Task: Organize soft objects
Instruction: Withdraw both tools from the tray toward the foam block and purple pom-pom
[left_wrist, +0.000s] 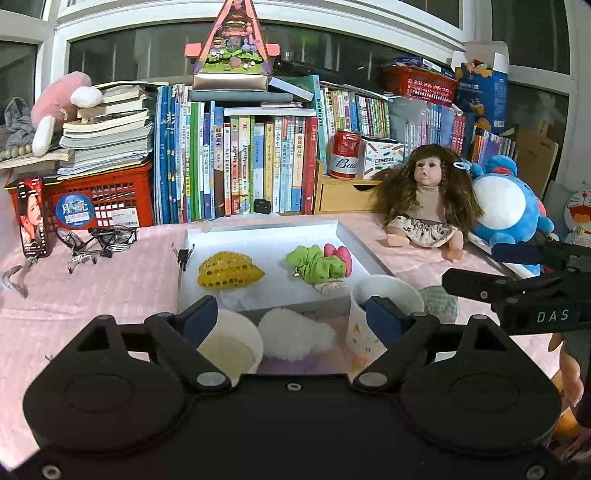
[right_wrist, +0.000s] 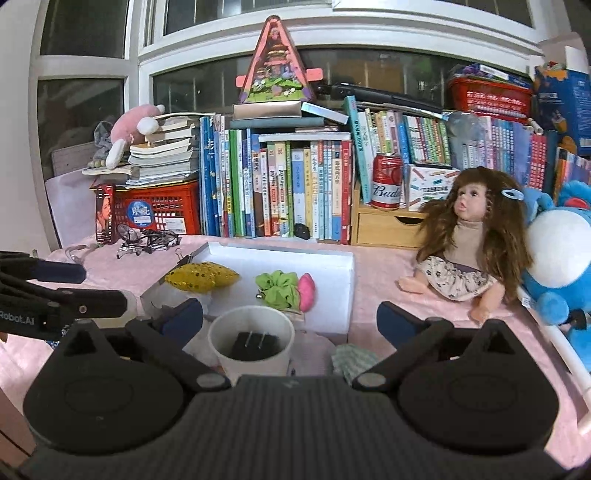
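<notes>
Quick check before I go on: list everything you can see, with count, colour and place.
tray: 1, white, table centre
pouch: 1, yellow, tray left
scrunchie: 1, green, tray right
pink toy: 1, beside scrunchie
cups: 2, white, before tray; one holds a black plug
fluffy ball: 1, white, between cups
knit piece: 1, pale green, right of cups
doll: 1, brown hair, table right
plush: 1, blue, behind doll
can: 1, red, on drawer
books: many, back
left gripper: open
right gripper: open
</notes>
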